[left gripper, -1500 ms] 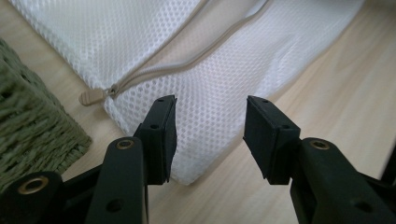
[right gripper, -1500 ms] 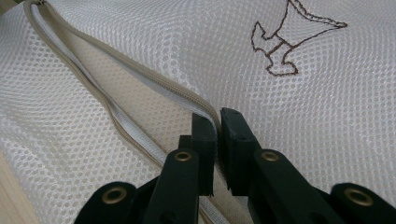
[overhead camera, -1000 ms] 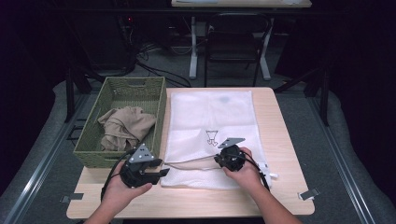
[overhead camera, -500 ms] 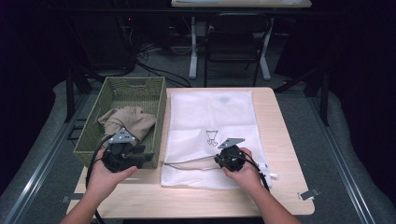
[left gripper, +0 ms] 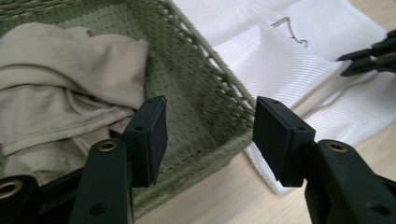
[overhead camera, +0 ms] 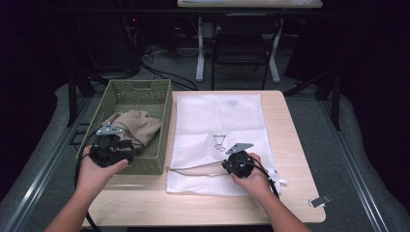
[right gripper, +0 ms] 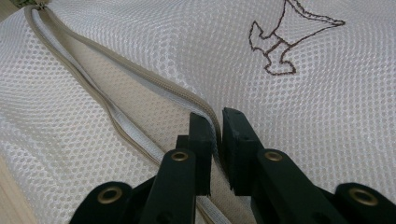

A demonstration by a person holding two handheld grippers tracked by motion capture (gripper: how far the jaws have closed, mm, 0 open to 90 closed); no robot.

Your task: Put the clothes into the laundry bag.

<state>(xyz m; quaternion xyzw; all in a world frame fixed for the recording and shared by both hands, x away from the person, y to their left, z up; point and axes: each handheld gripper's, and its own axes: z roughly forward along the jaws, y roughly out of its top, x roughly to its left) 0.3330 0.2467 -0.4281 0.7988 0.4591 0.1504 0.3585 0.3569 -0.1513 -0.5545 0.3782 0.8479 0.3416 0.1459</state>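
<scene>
In the high view, the left tongs [overhead camera: 137, 151] hover at the lower left over the green basket [overhead camera: 162, 126] holding a beige cloth [overhead camera: 138, 126], while the right tongs [overhead camera: 223, 167] sit at lower centre on the white mesh bag [overhead camera: 217, 116] spread on the table [overhead camera: 285, 203]. The left gripper view shows the left tongs [left gripper: 209, 133] spread with nothing between them, having just been opening, above the basket's near corner [left gripper: 205, 93], the cloth [left gripper: 60, 93] at upper left. In the right gripper view, the right tongs [right gripper: 217, 140] pinch the bag's zipper edge [right gripper: 140, 84] at lower centre.
</scene>
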